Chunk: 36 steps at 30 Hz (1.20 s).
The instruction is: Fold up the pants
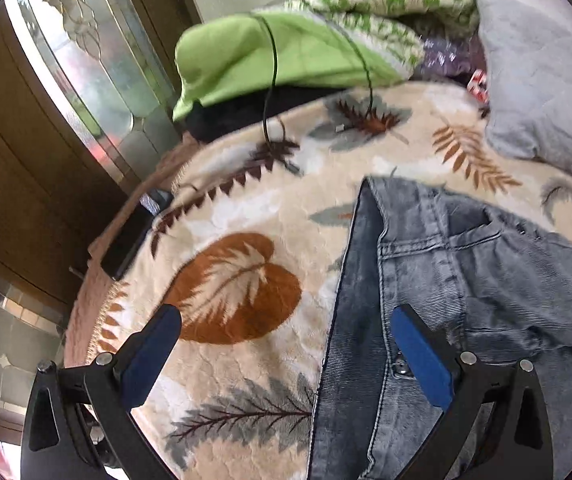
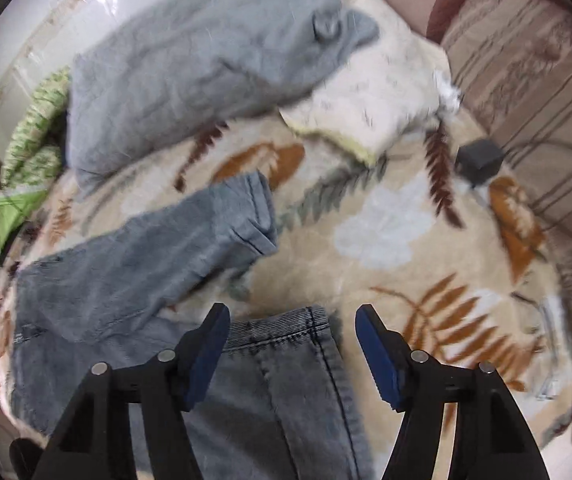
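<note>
Jeans (image 1: 466, 280) run out of frame past both grippers; no readable labels. Left gripper (image 1: 286, 356) gapes wide, empty. Right gripper (image 2: 292, 354) half-open above the hem, gripping nothing.

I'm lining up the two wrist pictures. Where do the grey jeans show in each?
Left wrist: jeans fill the lower right, waistband end, under the left gripper's right finger.
Right wrist: jeans lie lower left, leg hems towards centre.
Shared landmark: grey pillow.

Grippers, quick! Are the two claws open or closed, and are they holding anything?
Left gripper: open, holding nothing, above the jeans.
Right gripper: open, holding nothing, a jeans leg hem lying below it.
</note>
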Tool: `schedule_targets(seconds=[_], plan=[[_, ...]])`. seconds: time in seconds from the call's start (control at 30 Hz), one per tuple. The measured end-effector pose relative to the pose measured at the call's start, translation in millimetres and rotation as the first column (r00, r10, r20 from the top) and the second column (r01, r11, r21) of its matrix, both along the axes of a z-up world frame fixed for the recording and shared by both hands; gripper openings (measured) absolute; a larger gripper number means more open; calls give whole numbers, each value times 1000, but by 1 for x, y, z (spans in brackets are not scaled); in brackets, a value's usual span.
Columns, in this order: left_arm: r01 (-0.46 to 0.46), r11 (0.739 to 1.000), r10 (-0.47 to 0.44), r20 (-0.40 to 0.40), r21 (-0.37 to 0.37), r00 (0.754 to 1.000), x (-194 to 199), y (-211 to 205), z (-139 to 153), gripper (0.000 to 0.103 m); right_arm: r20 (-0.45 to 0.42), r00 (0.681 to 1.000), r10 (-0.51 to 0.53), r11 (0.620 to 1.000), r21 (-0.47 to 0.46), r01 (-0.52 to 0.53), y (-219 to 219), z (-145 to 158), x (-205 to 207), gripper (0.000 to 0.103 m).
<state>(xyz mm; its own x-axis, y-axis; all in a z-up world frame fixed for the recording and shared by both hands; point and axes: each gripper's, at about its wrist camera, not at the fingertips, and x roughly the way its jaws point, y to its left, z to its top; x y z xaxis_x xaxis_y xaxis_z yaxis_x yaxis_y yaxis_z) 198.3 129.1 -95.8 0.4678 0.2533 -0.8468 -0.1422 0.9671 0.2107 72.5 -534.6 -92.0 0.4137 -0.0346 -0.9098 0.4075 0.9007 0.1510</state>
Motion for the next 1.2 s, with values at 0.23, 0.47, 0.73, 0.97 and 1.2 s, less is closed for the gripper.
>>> schedule_targets(seconds=[0.23,0.47,0.73,0.97,1.2], plan=[[-18,999,19,-14,39,1000,37,15,-8,103,-71,997,26,998,-56,-30,-3,-22,23,22],[11,1000,-11,-44,-2,999,104,-4,-17,103,119,993,0,1000,9,-1,-22,55,70,72],[51,995,-63,-160,-82,985,157,-39,-59,82,50,998,26,997,68,-30,-17,10,162,73],[55,988,-81,-178,-146,981,167,-49,-72,47,-150,987,56,997,54,-48,-15,-66,207,48],[88,980,-113,-135,-181,984,167,-59,-51,11,-100,990,95,993,-55,-101,4,-47,207,13]])
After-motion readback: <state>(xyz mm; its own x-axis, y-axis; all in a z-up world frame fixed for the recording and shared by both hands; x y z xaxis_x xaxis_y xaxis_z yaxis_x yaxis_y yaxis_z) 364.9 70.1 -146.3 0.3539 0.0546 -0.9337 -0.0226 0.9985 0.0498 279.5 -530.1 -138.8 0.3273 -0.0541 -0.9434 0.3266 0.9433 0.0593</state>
